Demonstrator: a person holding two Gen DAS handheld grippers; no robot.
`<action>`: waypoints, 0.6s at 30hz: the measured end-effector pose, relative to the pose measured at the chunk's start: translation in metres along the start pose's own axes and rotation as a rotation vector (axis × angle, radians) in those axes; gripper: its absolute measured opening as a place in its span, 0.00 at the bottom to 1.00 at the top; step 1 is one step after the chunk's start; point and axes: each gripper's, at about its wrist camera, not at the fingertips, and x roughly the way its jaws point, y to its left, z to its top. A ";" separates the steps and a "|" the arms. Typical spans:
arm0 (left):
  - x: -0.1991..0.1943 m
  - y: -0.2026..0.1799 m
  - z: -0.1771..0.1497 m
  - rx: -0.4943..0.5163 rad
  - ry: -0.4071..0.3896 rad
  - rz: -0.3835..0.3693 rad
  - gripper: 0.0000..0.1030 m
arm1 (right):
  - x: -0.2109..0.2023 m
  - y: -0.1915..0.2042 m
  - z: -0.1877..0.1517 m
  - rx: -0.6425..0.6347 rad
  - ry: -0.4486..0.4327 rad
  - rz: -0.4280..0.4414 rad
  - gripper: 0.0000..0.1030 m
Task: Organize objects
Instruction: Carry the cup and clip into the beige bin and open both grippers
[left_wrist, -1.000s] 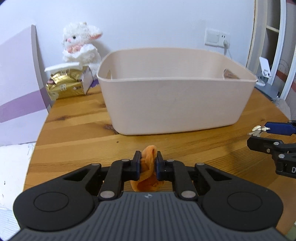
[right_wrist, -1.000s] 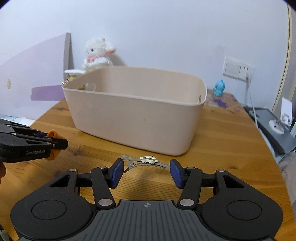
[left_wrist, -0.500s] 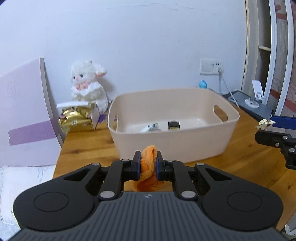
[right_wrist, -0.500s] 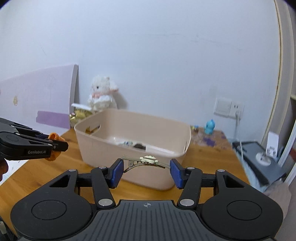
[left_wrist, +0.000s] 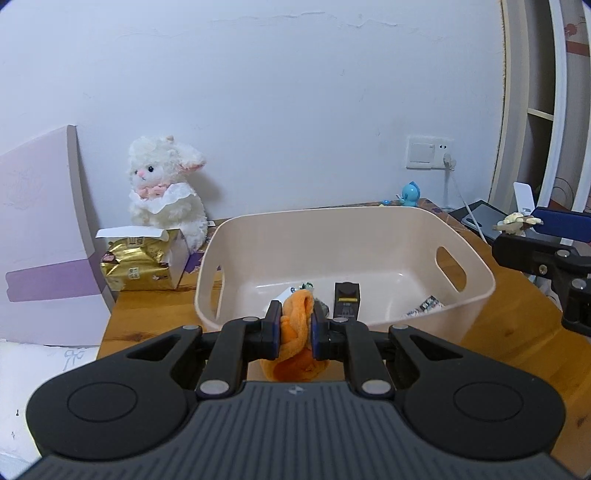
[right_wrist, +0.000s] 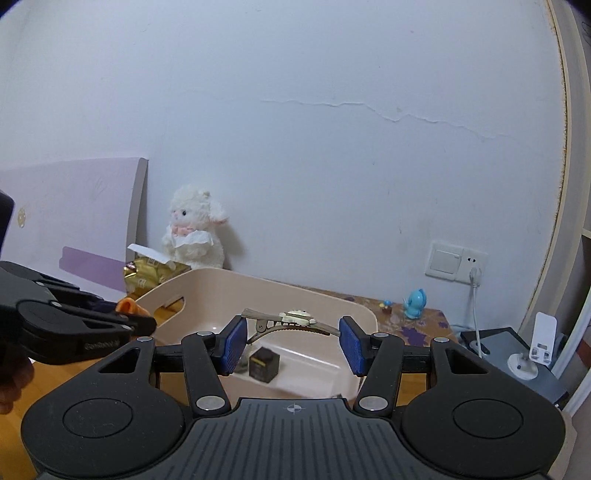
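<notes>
Left hand-held gripper (left_wrist: 293, 334) pinches orange scrunchie (left_wrist: 295, 325), right hand-held gripper (right_wrist: 291, 341) hair clip (right_wrist: 291, 320); bin (left_wrist: 476, 291) holds black box (left_wrist: 346, 298).

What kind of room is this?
Probably a bedroom or another room at home: a fluffy white plush lamb sits on the round wooden table against the wall, beside white shelves.

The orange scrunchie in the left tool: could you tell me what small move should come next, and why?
Probably carry the left tool a little forward, then open it. It is shut on the orange scrunchie at the near rim of the beige bin, which already holds small items.
</notes>
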 end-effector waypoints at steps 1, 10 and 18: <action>0.006 -0.001 0.003 0.000 0.003 0.000 0.17 | 0.006 -0.002 0.001 0.002 0.001 -0.003 0.50; 0.074 -0.012 0.020 0.027 0.069 0.026 0.17 | 0.058 -0.021 0.001 0.030 0.042 -0.031 0.50; 0.125 -0.018 0.015 0.053 0.186 0.069 0.17 | 0.108 -0.034 -0.013 0.042 0.165 -0.035 0.50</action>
